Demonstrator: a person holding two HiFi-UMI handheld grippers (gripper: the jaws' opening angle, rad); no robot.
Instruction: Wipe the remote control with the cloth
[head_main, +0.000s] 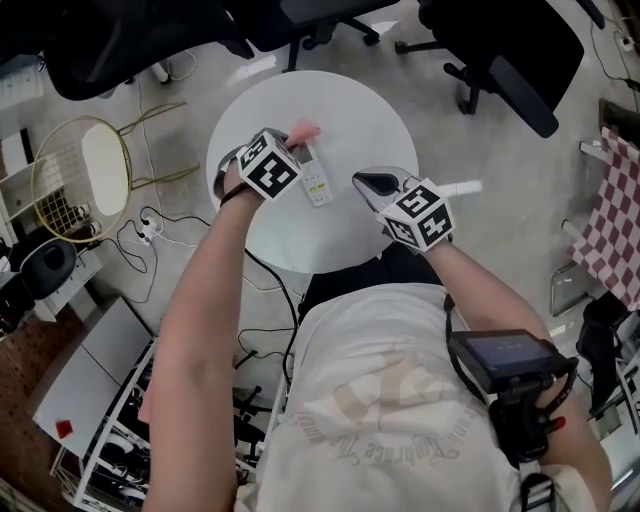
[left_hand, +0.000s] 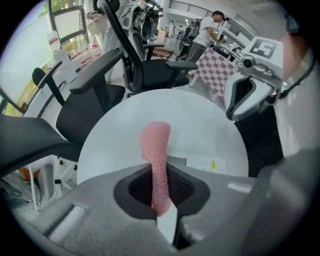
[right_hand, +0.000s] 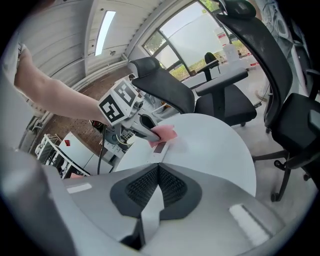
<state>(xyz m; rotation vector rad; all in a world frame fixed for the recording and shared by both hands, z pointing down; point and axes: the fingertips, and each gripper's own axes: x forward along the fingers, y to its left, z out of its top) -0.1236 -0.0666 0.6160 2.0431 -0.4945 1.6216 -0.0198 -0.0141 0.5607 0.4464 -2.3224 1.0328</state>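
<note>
left gripper (head_main: 295, 145) clamps the pink cloth (left_hand: 156, 150) by the white remote (head_main: 317, 182) on the round table (head_main: 370, 120) — right gripper (right_hand: 157, 175), jaws together and empty, is nearby.

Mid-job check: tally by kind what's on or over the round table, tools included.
Hand-held grippers: 2 (left hand-held gripper, right hand-held gripper)
Pink cloth: 1
Remote control: 1
Total: 4

The person is wearing a cream short-sleeved T-shirt (head_main: 390, 400) with a faded beige print. The grey left gripper (head_main: 296, 140) and right gripper (head_main: 370, 183) are each carrying a cube (head_main: 270, 168) of black-and-white square markers.
</note>
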